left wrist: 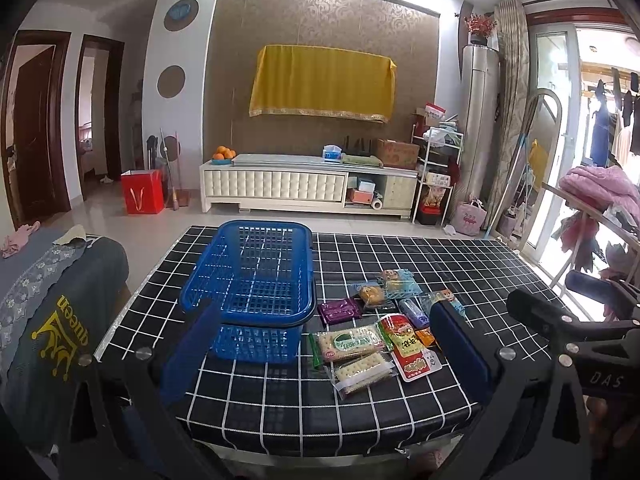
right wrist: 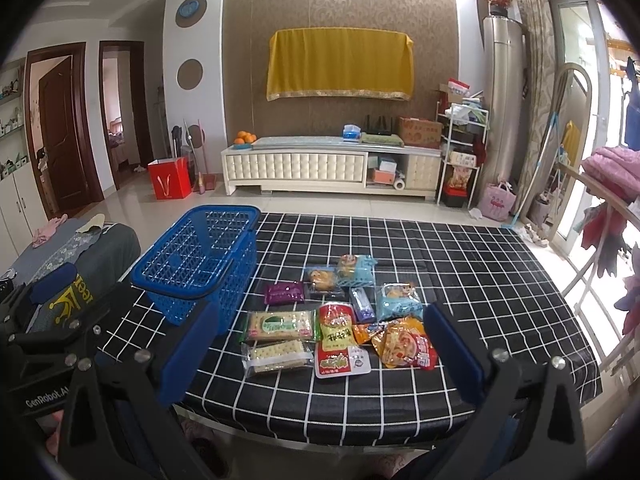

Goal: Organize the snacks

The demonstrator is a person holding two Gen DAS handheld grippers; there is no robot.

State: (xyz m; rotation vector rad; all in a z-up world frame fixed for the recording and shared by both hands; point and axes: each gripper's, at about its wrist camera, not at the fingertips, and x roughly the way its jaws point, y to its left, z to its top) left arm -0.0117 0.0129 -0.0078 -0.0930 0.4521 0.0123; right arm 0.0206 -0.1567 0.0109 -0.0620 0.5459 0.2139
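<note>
Blue basket (left wrist: 256, 276) stands empty on the checked table (right wrist: 460, 280), with the snacks (right wrist: 332, 312) lying just right of it. Left gripper (left wrist: 324, 356) and right gripper (right wrist: 320, 356) both hover spread wide, holding nothing.

Two wrist views, both facing across the table toward the far wall.

My left claw (left wrist: 326, 344) looks over the basket (left wrist: 256, 280); my right claw (right wrist: 320, 344) sits beside it, centred on the snacks (right wrist: 340, 320). Both share basket, snacks, checked cloth (right wrist: 460, 280).
</note>
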